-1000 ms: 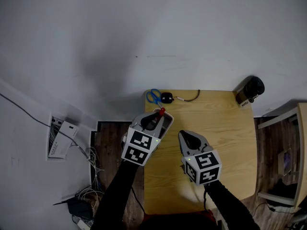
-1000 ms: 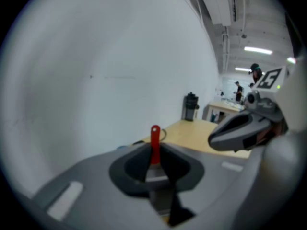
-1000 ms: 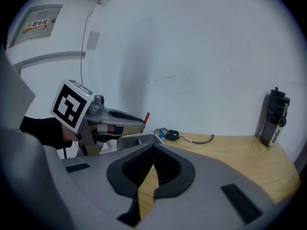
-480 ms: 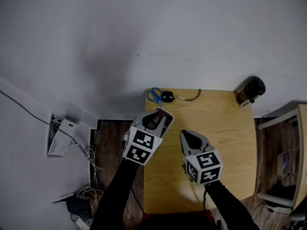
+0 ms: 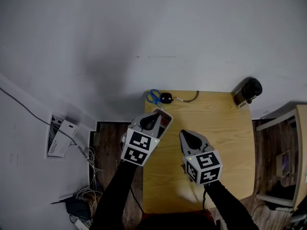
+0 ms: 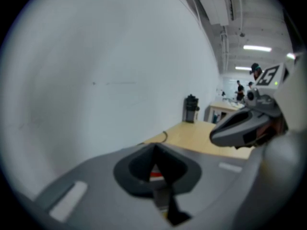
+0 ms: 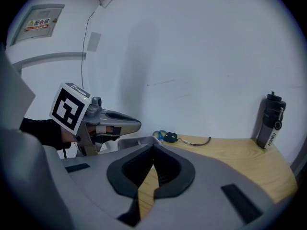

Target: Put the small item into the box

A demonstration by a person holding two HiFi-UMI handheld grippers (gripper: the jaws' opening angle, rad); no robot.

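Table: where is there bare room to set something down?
Free: the broad stretch of table between the right gripper and the bottle, plus the near right edge. Crowded: the far left corner, with scissors and a black gadget on a cord, and the box by the left gripper, which holds a red item.

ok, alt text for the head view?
From above: the left gripper hangs over a white box at the left edge of a wooden table, the right gripper beside it over bare wood. Blue scissors, a black corded item and a dark bottle sit along the back.
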